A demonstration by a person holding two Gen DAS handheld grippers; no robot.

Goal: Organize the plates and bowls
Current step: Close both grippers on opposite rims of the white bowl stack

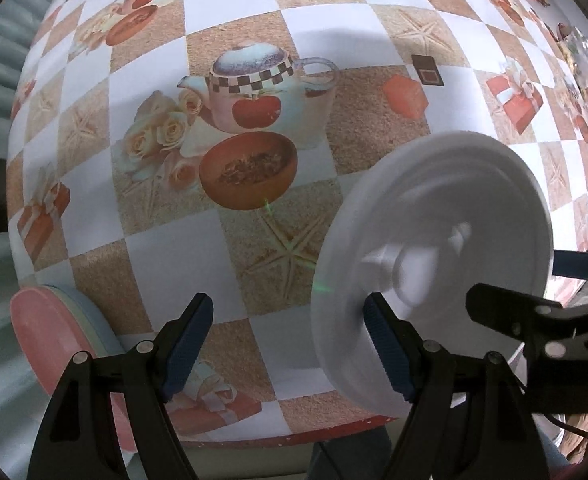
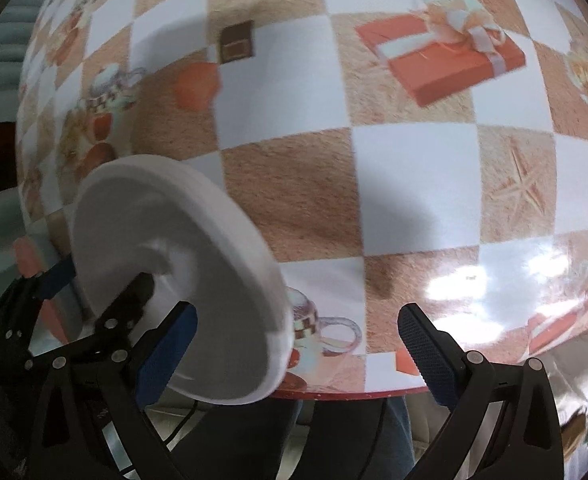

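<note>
White plate [image 1: 434, 248] motion-blurred, pink plate [image 1: 49, 328] partly behind left gripper fingers [image 1: 187, 344], far table clutter [image 1: 582, 60] indistinct

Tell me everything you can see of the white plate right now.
The white plate is round, plain, matte-looking, with a raised rim and a circular centre ring, slightly blurred. It looks tilted over the table's near edge, between the open left gripper and right gripper, beside one finger of each; contact is unclear.

- The tablecloth [image 1: 221, 56] was checked in white and sandy tan, with printed teapots, roses, starfish and orange gift boxes
- The plate [image 1: 434, 240] was plain white
- Gripper pads [image 1: 185, 344] were blue on black
</note>
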